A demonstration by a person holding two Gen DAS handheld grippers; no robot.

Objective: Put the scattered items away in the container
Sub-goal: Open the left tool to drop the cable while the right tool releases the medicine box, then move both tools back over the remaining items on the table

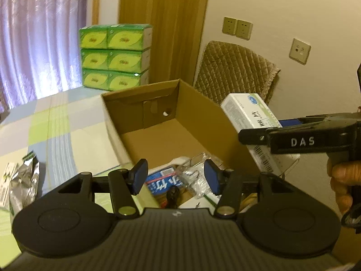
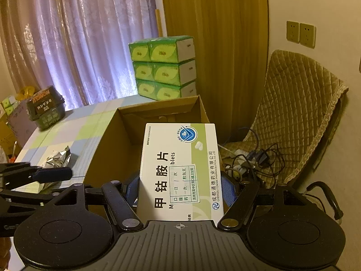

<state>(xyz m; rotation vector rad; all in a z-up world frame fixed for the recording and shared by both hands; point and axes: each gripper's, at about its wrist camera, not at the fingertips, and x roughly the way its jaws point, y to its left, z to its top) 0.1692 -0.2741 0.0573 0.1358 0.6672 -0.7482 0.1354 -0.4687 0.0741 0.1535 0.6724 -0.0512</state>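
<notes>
In the left wrist view we hold the left gripper (image 1: 176, 177) spread wide with nothing between its blue pads (image 1: 138, 178) — it hangs just over the near edge of the cardboard box (image 1: 158, 117). Inside the box, right at the near end, we see a blue packet (image 1: 158, 184) and some clear plastic wrap (image 1: 194, 178); the far part of the box floor is bare. To the right of the box, the right gripper (image 1: 255, 135) squeezes a white medicine box (image 1: 248, 110), held up in the air beside the box's right wall. A hand (image 1: 345, 185) holds that gripper's handle. Left of the box, a silver foil bag (image 1: 27, 180) lies on the checked tablecloth (image 1: 63, 117). In the right wrist view we see the medicine box (image 2: 180, 171) up close, pinched on both sides by the right gripper (image 2: 180, 189), standing up in front of the cardboard box (image 2: 126, 140). Left of the box lies the foil bag (image 2: 58, 158), and the left gripper's finger (image 2: 54, 174) pokes in near it. Behind the box stand green tissue packs (image 2: 162, 67).
</notes>
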